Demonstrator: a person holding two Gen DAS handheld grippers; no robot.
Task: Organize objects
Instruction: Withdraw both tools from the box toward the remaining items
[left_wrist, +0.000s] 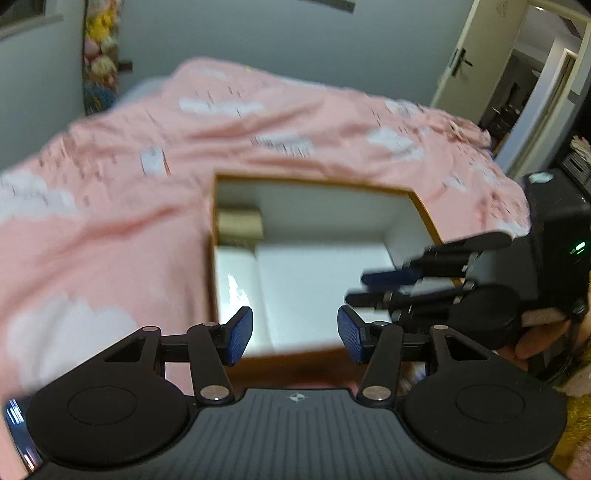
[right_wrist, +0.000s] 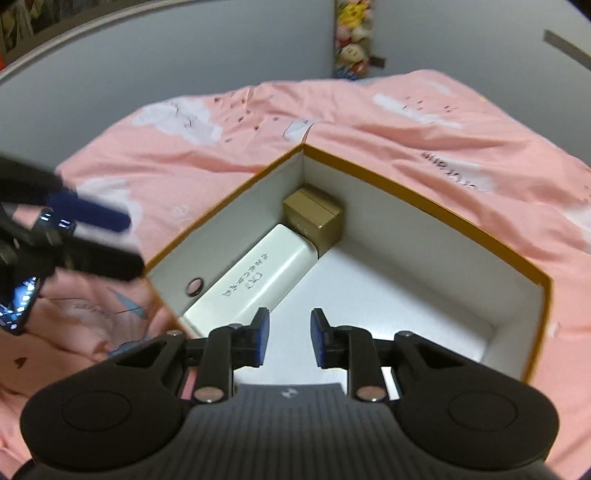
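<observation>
Left gripper (left_wrist: 295, 334): jaws apart, empty.
Right gripper (right_wrist: 289, 341): jaws parted, empty.
Right view only: white case (right_wrist: 255, 275) touching gold box (right_wrist: 314, 218) at one o'clock.
Left view only: doorway (left_wrist: 517, 85).

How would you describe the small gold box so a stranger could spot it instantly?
On the pink bedspread lies an open orange-rimmed box with white walls. In its far corner sits the small gold box, against a long white box; it alone is gold and cube-like.

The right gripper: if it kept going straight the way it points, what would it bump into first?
Probably the bare white floor of the open box. The right gripper is empty, jaws apart, with nothing between it and that floor; depth is hard to judge.
</observation>
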